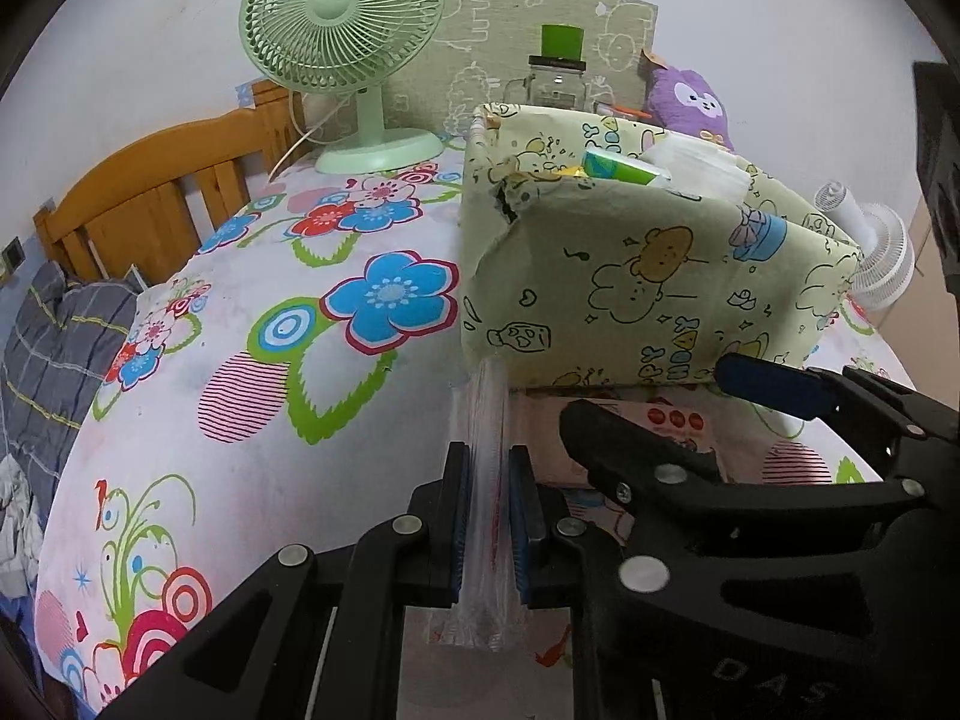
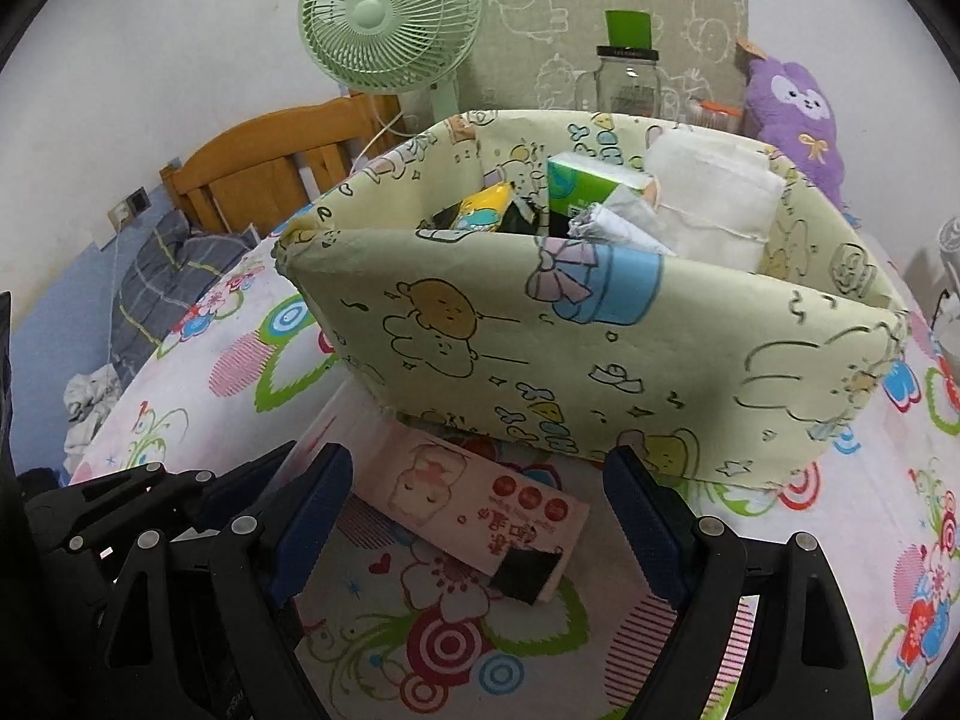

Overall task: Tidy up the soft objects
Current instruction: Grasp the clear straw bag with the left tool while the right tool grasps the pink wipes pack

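Clamped between the closed jaws of the left gripper [image 1: 487, 516] is the crinkled clear edge of a pink wipes pack [image 2: 474, 507], which lies flat on the flowered bed cover [image 1: 252, 372] just in front of the fabric bin [image 2: 600, 348]. From the right wrist view, the pack is seen directly ahead of and between the wide-open jaws of the right gripper [image 2: 474, 516], with nothing held by them; its long axis runs diagonally from the bin's near-left corner toward the camera, a black tab at the near end. Both grippers are close to it, the left already attached. One pack is counted outside the bin. Inside the bin, one yellow packet [image 2: 486, 204], one green tissue pack [image 2: 591, 189] and one white folded cloth [image 2: 714, 204] are made out; anything deeper is hidden. One purple plush toy [image 2: 798, 114], one glass jar [image 2: 627, 81] and one green fan [image 2: 384, 12] are seen behind.
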{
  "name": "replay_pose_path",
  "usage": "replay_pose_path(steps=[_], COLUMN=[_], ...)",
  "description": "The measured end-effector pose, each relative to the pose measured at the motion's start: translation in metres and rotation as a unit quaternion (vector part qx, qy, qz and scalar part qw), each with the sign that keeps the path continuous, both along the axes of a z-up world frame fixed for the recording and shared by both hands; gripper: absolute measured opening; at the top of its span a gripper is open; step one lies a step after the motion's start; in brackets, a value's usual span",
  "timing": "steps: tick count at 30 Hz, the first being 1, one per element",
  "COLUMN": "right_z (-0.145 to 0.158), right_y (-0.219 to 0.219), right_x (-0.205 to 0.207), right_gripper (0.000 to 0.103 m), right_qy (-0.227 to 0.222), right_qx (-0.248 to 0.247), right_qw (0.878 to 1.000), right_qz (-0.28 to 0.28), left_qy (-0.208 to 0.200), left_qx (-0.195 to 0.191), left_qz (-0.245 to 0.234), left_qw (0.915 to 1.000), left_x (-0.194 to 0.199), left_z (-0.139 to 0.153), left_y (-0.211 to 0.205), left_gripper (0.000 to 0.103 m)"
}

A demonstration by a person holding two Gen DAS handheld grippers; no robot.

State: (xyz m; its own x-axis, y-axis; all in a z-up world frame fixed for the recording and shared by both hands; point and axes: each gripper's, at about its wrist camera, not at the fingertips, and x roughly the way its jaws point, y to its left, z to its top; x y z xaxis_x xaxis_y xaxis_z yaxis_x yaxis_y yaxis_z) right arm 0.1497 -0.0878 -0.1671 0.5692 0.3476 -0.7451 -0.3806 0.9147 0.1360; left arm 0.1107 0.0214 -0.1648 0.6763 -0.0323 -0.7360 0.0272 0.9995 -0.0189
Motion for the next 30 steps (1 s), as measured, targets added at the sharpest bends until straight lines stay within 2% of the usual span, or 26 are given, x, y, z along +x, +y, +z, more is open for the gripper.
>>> replay_pose_path(steps=[4,9,16,17,21,27,30], right_z=[-0.005,-0.015,-0.014,-0.013,-0.012,-0.011,-0.01], right_y=[0.006,0.003,-0.004,-0.005,-0.006,-0.008,-0.002], right_x=[0.004,0.01,0.0,-0.002,-0.012,-0.02,-0.022], right_gripper=[0.088,0.084,0.064,0.057,0.053,0.052,0.048], right_qy=[0.008,0.049,0.051,0.051,0.046,0.049,0.047], right_qx=[0.006,0.03,0.025,0.019,0.004,-0.01,-0.027], right_qw=[1.0,0.998,0.998,0.998,0.999,0.999,0.998], right_qz=[0.013,0.017,0.012,0.01,0.01,0.011,0.017], left_qy=[0.001,0.001,0.0,0.002,-0.004,-0.004,-0.006], left_qx=[0.011,0.022,0.033,0.033,0.051,0.052,0.057], left_qz=[0.002,-0.002,-0.008,-0.01,-0.02,-0.028,-0.029], left_qw=[0.9999,0.9998,0.9994,0.9994,0.9985,0.9982,0.9979], left_x=[-0.001,-0.003,-0.01,-0.011,-0.018,-0.025,-0.026], left_z=[0.0,-0.002,-0.003,-0.004,-0.005,-0.005,-0.005], left_y=[0.001,-0.001,-0.005,-0.006,-0.012,-0.013,-0.014], left_gripper=[0.01,0.01,0.01,0.011,0.011,0.01,0.01])
